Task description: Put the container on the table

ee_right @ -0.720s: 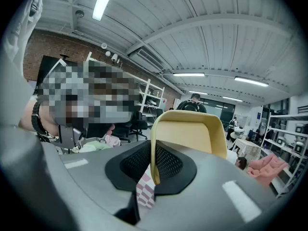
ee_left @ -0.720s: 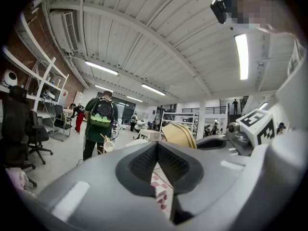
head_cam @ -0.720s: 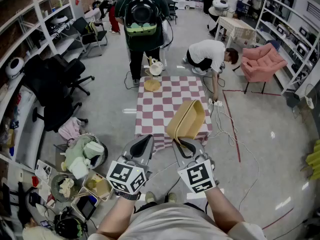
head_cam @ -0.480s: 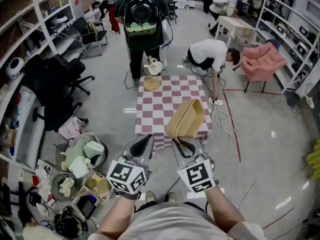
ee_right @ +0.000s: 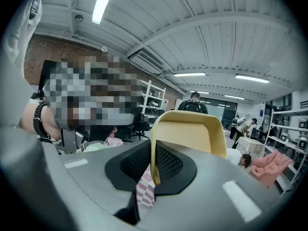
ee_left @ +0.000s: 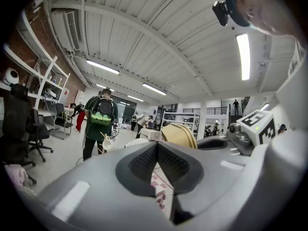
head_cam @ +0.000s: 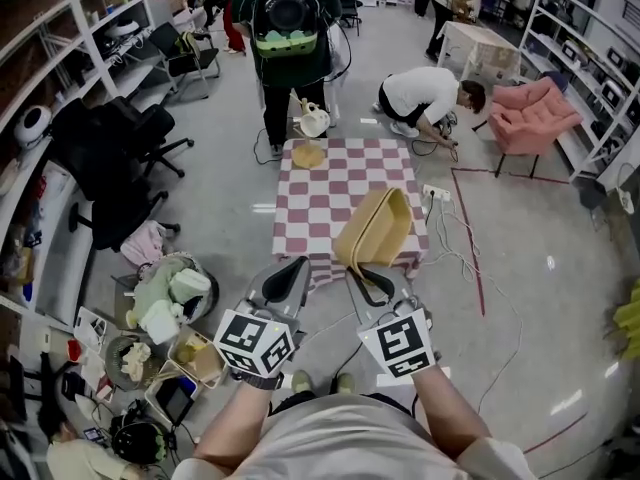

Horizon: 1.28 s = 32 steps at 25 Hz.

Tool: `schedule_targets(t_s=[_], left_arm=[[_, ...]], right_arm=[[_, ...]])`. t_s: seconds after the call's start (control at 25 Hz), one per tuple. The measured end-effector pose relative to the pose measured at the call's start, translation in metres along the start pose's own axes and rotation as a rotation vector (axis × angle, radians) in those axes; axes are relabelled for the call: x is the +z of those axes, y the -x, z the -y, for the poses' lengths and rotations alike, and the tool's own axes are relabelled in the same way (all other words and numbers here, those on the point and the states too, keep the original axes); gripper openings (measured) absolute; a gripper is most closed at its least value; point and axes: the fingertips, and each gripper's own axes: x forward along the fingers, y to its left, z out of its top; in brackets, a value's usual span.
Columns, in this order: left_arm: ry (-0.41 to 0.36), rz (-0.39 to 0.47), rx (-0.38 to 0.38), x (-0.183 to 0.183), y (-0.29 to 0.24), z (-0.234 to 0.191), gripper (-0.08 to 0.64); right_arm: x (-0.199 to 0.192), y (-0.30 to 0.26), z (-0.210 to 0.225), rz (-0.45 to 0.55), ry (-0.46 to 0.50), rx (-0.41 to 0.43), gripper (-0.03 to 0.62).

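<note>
A yellow plastic container (head_cam: 375, 231) hangs tilted in the air over the near right corner of the checkered table (head_cam: 320, 193). My right gripper (head_cam: 362, 272) is shut on the container's near rim. In the right gripper view the yellow container (ee_right: 192, 131) rises between the jaws, its wall pinched between the black pads. My left gripper (head_cam: 290, 271) is shut and holds nothing, just left of the right one, short of the table's near edge. The left gripper view shows its black pads (ee_left: 159, 161) pressed together, the container (ee_left: 179, 134) beyond them.
A flat tan plate (head_cam: 307, 154) lies at the table's far left. A person with a backpack (head_cam: 290, 28) stands behind the table; another (head_cam: 428, 96) crouches at its far right. Cables (head_cam: 455, 243) trail right of the table. Bins and clutter (head_cam: 165, 318) sit at my left.
The view has shifted slightly toward the table. Both grippers and the container keep almost the same place in the frame. The crouching person has turned a little.
</note>
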Motion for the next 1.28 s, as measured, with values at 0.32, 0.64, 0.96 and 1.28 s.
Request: schedule_targets(t_s=[0.32, 0.64, 0.96, 1.28], left_arm=[[-0.012, -0.004, 0.007, 0.002, -0.014, 0.012, 0.002], [-0.021, -0.009, 0.002, 0.001, -0.02, 0.024, 0.002], [-0.026, -0.02, 0.023, -0.003, -0.015, 0.033, 0.002], [-0.012, -0.033, 0.059, -0.012, -0.012, 0.023, 0.002]], right_arm=[[-0.002, 0.005, 0.016, 0.011, 0.002, 0.014, 0.032], [-0.001, 0.012, 0.025, 0.037, -0.012, 0.012, 0.032], [-0.002, 0.021, 0.023, 0.057, -0.027, 0.032, 0.032], [-0.015, 0.011, 0.021, 0.039, -0.043, 0.059, 0.032]])
